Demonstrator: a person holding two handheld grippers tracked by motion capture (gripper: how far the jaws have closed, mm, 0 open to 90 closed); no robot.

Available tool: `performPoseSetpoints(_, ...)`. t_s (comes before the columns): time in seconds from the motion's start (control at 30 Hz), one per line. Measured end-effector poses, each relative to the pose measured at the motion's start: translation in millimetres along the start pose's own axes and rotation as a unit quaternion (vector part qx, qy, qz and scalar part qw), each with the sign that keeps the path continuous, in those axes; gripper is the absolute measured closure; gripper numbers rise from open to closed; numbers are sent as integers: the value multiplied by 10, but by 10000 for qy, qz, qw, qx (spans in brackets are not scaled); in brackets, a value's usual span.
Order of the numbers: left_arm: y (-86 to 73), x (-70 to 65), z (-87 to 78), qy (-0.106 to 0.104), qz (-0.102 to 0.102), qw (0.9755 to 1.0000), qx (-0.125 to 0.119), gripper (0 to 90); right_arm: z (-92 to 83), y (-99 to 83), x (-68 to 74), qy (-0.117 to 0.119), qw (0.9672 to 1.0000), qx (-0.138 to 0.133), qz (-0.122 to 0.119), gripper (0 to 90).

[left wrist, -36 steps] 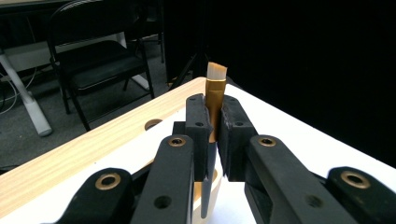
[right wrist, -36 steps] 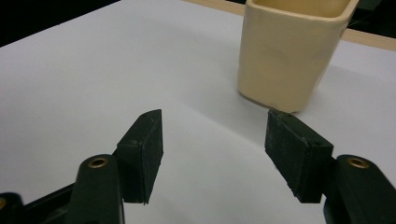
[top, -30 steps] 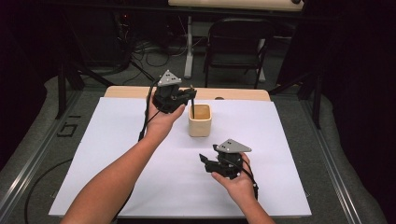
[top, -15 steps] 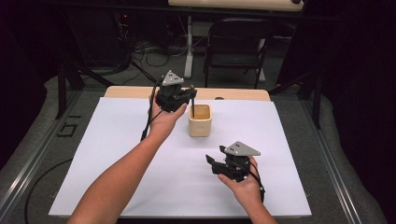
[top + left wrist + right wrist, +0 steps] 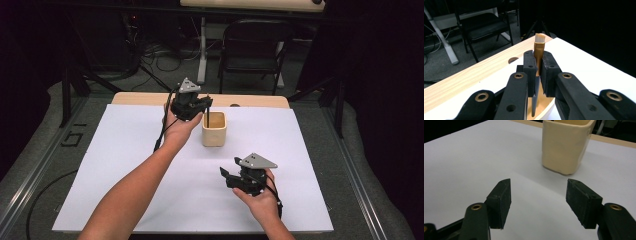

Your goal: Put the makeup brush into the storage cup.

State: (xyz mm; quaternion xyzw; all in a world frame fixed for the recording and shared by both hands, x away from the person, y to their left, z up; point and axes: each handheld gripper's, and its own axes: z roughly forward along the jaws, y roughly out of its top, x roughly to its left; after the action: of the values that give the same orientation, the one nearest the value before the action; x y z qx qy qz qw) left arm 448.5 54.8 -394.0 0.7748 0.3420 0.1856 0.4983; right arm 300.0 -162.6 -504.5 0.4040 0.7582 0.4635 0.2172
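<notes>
1. Clamping a brush (image 5: 539,53) by its gold ferrule, the left gripper's (image 5: 538,65) fingers (image 5: 530,68) are holding it upright, handle dipping into the cream cup (image 5: 214,129).
2. Spreading wide and holding nothing, the right gripper's (image 5: 537,201) fingers (image 5: 500,200) are hovering over the white surface (image 5: 125,150), facing the cup.

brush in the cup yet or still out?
Partly in. The brush stands upright, clamped in the left gripper, its dark handle end dipping below the cup rim, bristles up.

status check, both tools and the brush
Left tool shut on brush, handle dipping into cup. Right tool open, empty, over paper. Nothing in the way.
</notes>
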Motion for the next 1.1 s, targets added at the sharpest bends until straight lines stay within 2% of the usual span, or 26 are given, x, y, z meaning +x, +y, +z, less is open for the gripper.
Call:
performPoseSetpoints(0.07, -2, -1, 7, 6, -7, 10000, 7, 839, 2, -1, 0, -3, 10000, 3, -5, 370)
performPoseSetpoints(0.1, -8, -2, 22, 3, -19, 10000, 30, 839, 21, -9, 9, 12, 9999, -115, 47, 370)
performPoseSetpoints(0.2, -17, -7, 47, 3, 16, 10000, 97, 839, 14, -7, 5, 18, 10000, -26, 4, 370)
performPoseSetpoints(0.3, -28, -10, 77, -10, 17, 9999, 121, 839, 29, -14, 3, 21, 9999, -127, 15, 370)
performPoseSetpoints(0.33, -31, -12, 87, -2, 20, 9999, 145, 839, 18, -11, 0, 33, 10000, -59, 7, 370)
performPoseSetpoints(0.5, -54, -4, 144, 14, 4, 9998, 219, 839, 34, -16, -1, 31, 9999, -135, 17, 370)
performPoseSetpoints(1.1, -132, 2, 270, 72, -21, 9991, 425, 839, 34, -25, -4, 37, 9999, -95, 27, 370)
